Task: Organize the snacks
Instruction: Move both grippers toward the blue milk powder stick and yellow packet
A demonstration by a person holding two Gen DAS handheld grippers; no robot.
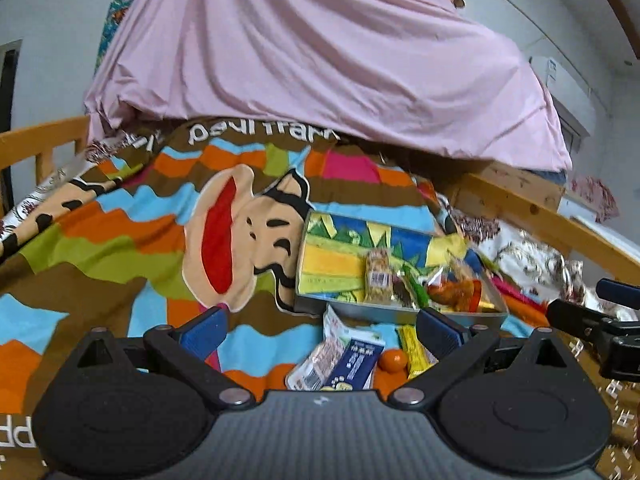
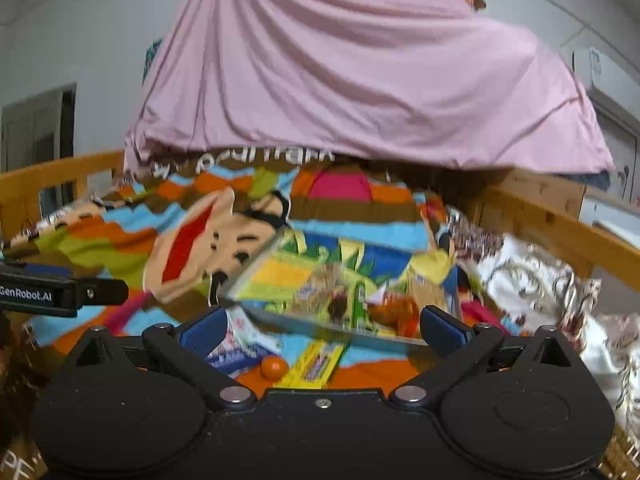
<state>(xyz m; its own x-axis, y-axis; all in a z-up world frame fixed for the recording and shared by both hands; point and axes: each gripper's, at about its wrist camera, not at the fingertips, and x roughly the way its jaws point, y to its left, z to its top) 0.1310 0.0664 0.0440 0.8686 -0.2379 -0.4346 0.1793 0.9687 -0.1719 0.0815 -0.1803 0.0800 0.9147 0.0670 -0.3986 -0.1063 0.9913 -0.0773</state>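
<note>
A shallow metal tin (image 1: 320, 304) with a colourful printed bottom lies on the striped blanket and holds several snack packets (image 1: 378, 276). In front of it lie a blue and white packet (image 1: 354, 364), a white packet (image 1: 316, 360), a small orange ball-shaped sweet (image 1: 391, 360) and a yellow bar (image 1: 416, 350). My left gripper (image 1: 320, 334) is open and empty just above these loose snacks. In the right wrist view the tin (image 2: 320, 328), orange sweet (image 2: 274, 367) and yellow bar (image 2: 314, 364) show, blurred. My right gripper (image 2: 322, 330) is open and empty over them.
The colourful cartoon blanket (image 1: 160, 248) covers a bed with wooden rails (image 1: 540, 208). A pink sheet (image 1: 320, 60) hangs over the far end. A patterned white cloth (image 2: 532, 280) is bunched at the right. The other gripper shows at the right edge (image 1: 592, 320) and at the left edge (image 2: 60, 292).
</note>
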